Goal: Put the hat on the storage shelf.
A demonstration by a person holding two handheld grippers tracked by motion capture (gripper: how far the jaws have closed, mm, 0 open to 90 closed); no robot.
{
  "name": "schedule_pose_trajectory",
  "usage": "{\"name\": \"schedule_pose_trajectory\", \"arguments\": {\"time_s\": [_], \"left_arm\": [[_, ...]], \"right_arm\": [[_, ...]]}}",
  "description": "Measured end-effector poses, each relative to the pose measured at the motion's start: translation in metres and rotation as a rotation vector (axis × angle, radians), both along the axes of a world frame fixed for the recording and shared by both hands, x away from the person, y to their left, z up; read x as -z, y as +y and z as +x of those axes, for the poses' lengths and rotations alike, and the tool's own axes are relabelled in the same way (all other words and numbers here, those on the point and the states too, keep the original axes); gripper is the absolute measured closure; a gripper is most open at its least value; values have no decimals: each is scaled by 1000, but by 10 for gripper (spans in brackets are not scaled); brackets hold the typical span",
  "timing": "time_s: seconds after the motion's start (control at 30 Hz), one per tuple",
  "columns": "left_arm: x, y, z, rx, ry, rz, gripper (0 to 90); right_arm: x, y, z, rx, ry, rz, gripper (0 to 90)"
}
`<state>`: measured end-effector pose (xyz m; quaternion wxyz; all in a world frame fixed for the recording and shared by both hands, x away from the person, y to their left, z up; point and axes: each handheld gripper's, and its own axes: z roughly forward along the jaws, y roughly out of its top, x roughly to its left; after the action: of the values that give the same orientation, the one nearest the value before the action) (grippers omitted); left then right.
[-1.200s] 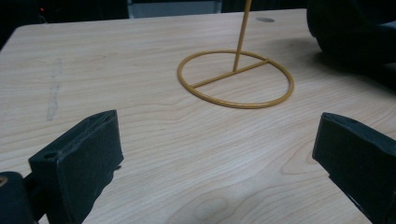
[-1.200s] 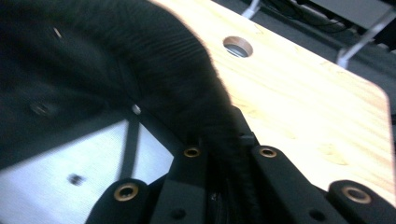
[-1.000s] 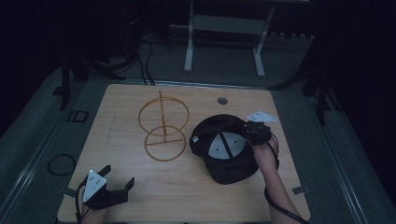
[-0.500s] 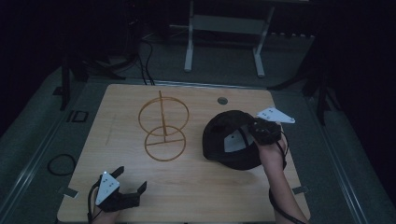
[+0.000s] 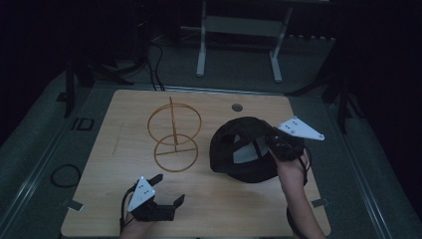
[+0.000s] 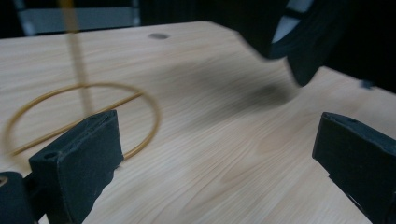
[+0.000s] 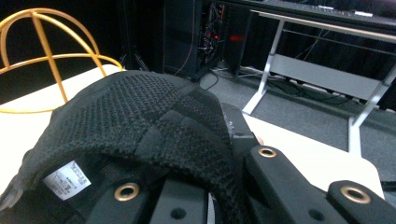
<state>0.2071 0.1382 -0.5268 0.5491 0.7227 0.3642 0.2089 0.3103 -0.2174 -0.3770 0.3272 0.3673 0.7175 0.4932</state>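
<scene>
The right claw is clamped on the rim of a black mesh baseball cap, its jaws closed over the knitted fabric. In the right gripper view the cap drapes over the jaws, with a white label sewn inside just below the rim. In the high view the cap is turned on its side, its pale inner lining facing the person, on the tabletop just to the left of this claw. The grey three-cornered plate sits on the far side of the claw, and the person's right hand holds the gripper from the near side.

The left claw is released, its two jaws standing wide apart above the near edge of the tabletop with nothing between them. In the left gripper view the gold wire hat stand lies ahead and to the left of the jaws, its round base ring flat on the wood and its stem upright. In the high view the stand is beyond the left claw and well apart from it, beside the cap.
</scene>
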Motion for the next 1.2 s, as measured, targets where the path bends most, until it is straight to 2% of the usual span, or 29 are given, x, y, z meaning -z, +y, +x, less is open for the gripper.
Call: {"name": "schedule_pose_trajectory", "arguments": {"time_s": [0.2, 0.57, 0.6, 0.73, 0.8, 0.83, 0.87, 0.9, 0.93, 1.0, 1.07, 1.13, 1.17, 1.2], "left_arm": [[-4, -28, 17, 46, 12, 11, 17], [-20, -53, 39, 72, -3, 17, 19], [-22, -56, 41, 71, -10, 25, 56], [-29, -66, 48, 75, -15, -3, 67], [-31, -69, 49, 74, -19, -8, 126], [-32, -70, 50, 75, -22, -17, 126], [-33, -71, 50, 74, -27, -10, 156], [-33, -71, 51, 89, -22, -20, 222], [-34, -72, 53, 89, -12, -30, 222], [-35, -73, 55, 84, -9, -19, 274], [-36, -73, 56, 70, -11, -23, 354], [-37, -74, 56, 57, -15, -19, 485], [-38, -73, 56, 56, -13, -26, 583], [-39, -73, 56, 53, -15, -18, 583]], "right_arm": [[1, 5, -7, -24, -1, 11, 887], [3, 17, -16, -78, -17, 15, 887], [2, 18, -17, -84, -20, 20, 887], [-1, 19, -21, -96, -28, 19, 887], [-3, 20, -24, -106, -38, 17, 887], [-3, 20, -24, -106, -38, 17, 887], [-3, 20, -25, -112, -38, 19, 887], [-3, 19, -26, -114, -41, 18, 887], [-3, 19, -26, -114, -41, 18, 887], [-3, 18, -27, -112, -41, 15, 887], [-2, 16, -28, -106, -40, 12, 887], [-1, 15, -29, -102, -41, 12, 887], [0, 13, -29, -98, -41, 11, 887], [0, 13, -29, -98, -41, 11, 887]]}}
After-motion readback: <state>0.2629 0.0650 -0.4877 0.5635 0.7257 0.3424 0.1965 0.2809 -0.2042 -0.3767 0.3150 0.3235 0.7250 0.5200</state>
